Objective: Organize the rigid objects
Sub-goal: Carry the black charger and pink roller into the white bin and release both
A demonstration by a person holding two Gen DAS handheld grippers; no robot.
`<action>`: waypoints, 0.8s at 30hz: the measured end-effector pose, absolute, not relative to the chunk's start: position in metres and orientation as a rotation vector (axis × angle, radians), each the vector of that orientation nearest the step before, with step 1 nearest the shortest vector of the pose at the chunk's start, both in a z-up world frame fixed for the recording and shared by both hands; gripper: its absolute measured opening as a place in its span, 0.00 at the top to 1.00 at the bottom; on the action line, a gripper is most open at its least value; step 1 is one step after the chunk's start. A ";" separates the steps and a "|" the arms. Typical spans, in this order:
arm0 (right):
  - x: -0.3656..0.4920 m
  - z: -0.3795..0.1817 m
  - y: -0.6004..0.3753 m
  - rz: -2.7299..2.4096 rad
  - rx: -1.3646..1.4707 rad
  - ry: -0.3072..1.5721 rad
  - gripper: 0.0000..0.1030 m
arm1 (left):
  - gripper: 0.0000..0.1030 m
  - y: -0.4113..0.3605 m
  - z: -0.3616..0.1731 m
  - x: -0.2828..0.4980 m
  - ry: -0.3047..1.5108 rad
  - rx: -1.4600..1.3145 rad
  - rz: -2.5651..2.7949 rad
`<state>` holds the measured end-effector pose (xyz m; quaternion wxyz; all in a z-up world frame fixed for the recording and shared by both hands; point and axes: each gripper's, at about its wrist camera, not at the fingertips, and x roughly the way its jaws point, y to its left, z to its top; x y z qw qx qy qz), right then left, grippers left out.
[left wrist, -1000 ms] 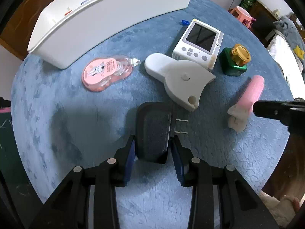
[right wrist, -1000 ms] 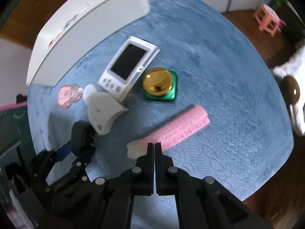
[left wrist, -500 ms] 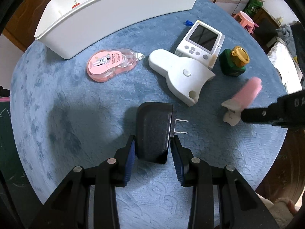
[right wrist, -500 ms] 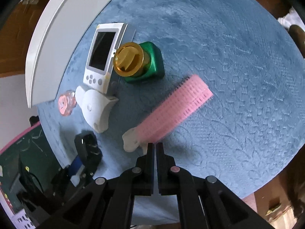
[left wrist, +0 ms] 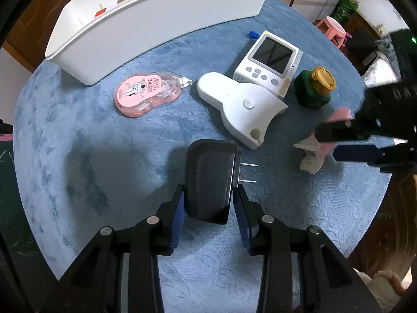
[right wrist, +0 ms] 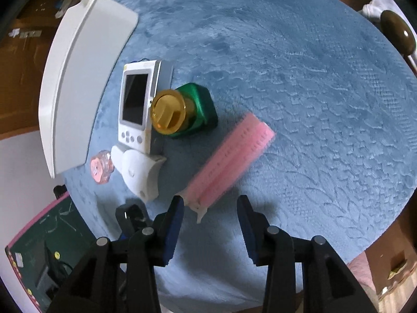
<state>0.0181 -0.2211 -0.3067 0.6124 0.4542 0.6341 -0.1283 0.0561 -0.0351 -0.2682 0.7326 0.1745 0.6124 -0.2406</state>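
In the left wrist view, the left gripper (left wrist: 209, 203) sits at the bottom middle of the frame. Its two blue-padded fingers (left wrist: 177, 216) press on both sides of a black plastic plug-in charger block (left wrist: 209, 180), so it has a firm hold of it. The block's two metal prongs stick out to the right. Under it lies the round table's fuzzy blue cloth (left wrist: 78, 143).

In the upper left of that frame stands a long white plastic bin (left wrist: 156, 23). Below it, near the middle left, lies a pink see-through correction tape holder (left wrist: 146, 92). In the middle lies a white plastic gadget with a round button (left wrist: 239, 107), touching a white handheld device with a dark screen (left wrist: 271, 62). Right of that stands a small green bottle with a gold cap (left wrist: 315, 88).

In the right wrist view, the right gripper (right wrist: 211, 219) is at the bottom middle, its fingers spread wide and holding nothing. The cream handle end of a pink hair roller clip (right wrist: 229, 159) lies between the finger tips. The roller slants toward the middle right of the frame, lying on the cloth just beside the green bottle.
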 end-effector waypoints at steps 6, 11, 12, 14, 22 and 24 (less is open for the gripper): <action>0.029 -0.310 -0.225 -0.351 1.046 1.469 0.58 | 0.62 -0.037 -0.268 0.057 1.351 0.381 -0.531; 0.035 -0.322 -0.215 -0.418 1.045 1.492 0.61 | 0.62 -0.038 -0.268 0.057 1.347 0.375 -0.531; 0.036 -0.322 -0.212 -0.421 1.034 1.495 0.63 | 0.62 -0.038 -0.268 0.056 1.346 0.372 -0.532; 0.037 -0.320 -0.207 -0.413 1.007 1.492 0.66 | 0.62 -0.038 -0.266 0.055 1.338 0.368 -0.535; 0.021 -0.301 -0.196 -0.274 0.985 1.532 0.72 | 0.62 -0.023 -0.238 0.052 1.295 0.316 -0.537; 0.018 -0.289 -0.195 -0.214 0.985 1.530 0.72 | 0.62 -0.022 -0.224 0.051 1.274 0.298 -0.537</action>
